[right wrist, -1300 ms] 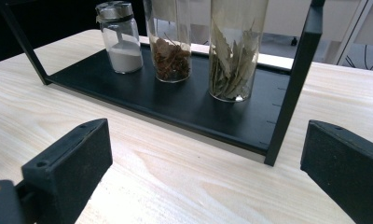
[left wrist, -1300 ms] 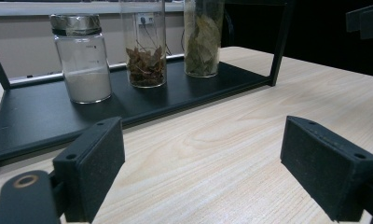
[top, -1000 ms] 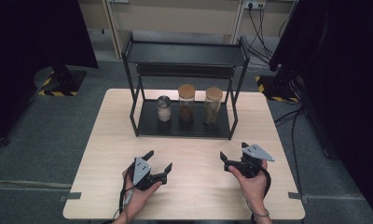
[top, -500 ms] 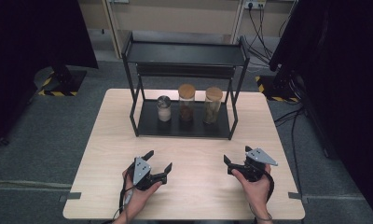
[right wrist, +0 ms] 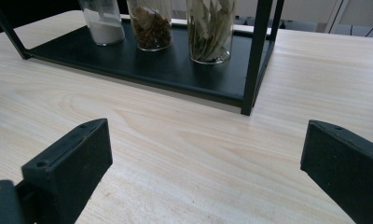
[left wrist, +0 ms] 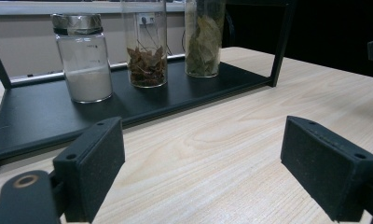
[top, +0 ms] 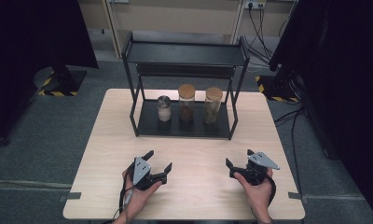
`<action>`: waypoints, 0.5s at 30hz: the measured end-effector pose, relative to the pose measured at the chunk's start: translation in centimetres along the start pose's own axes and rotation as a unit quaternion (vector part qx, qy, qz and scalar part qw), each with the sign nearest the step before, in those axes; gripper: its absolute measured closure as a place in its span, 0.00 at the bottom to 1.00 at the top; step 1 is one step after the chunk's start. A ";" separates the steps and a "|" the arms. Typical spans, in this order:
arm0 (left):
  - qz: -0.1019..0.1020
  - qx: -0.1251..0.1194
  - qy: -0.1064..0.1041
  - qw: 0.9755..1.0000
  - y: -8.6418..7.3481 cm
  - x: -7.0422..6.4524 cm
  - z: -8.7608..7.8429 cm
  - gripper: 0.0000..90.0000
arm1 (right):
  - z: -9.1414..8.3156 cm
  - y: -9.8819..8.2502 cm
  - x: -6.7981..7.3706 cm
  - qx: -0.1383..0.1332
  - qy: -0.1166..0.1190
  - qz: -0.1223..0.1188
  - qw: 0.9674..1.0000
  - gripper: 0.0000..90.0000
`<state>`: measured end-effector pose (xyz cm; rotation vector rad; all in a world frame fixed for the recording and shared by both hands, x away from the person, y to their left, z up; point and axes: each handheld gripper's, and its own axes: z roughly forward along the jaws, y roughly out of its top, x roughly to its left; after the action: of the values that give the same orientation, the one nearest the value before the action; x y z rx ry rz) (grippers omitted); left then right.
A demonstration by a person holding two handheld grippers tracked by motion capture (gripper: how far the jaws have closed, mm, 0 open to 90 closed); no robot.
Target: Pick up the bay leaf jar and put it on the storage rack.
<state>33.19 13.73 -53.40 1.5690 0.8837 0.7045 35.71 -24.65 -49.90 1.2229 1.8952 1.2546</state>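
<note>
A pale wooden table (top: 194,196) carries a black metal two-tier rack (top: 184,53). On its lower shelf stand a cork-lidded leaf jar (top: 213,105), a cork-lidded jar of brown spice (top: 186,102) and a short metal-lidded jar of white powder (top: 164,108). Near the front edge, well apart from the jars, the left gripper (top: 159,164) and right gripper (top: 239,158) hover with jaws spread, holding nothing.

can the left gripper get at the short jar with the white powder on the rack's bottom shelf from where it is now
Probably yes. The left gripper is open and bare table lies between it and the white powder jar, which stands at the row's left end; the upper shelf limits approach from above.
</note>
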 end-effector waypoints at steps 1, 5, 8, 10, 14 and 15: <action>0.000 0.000 0.000 1.000 0.0 0.0 0.0 0.15 | 0.0 -0.1 -0.1 0.001 -0.001 0.001 1.000 0.03; 0.000 0.000 0.000 1.000 0.0 0.0 0.0 0.15 | -0.1 -0.5 -0.3 0.003 -0.004 0.002 1.000 0.03; 0.001 0.000 0.000 1.000 0.0 0.0 0.0 0.15 | -0.2 -0.8 -0.5 0.005 -0.006 0.005 1.000 0.03; 0.001 0.000 0.001 1.000 0.0 0.0 0.0 0.15 | -0.3 -0.9 -0.6 0.005 -0.007 0.005 1.000 0.03; 0.001 0.001 0.001 1.000 0.0 0.0 0.0 0.15 | -0.4 -1.2 -0.8 0.007 -0.010 0.009 1.000 0.03; 0.001 0.000 0.001 1.000 0.0 0.0 0.0 0.15 | -0.4 -1.3 -0.8 0.007 -0.010 0.010 1.000 0.03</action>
<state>33.18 13.70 -53.40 1.5703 0.8837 0.7064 35.26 -25.70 -50.93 1.2607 1.8843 1.2366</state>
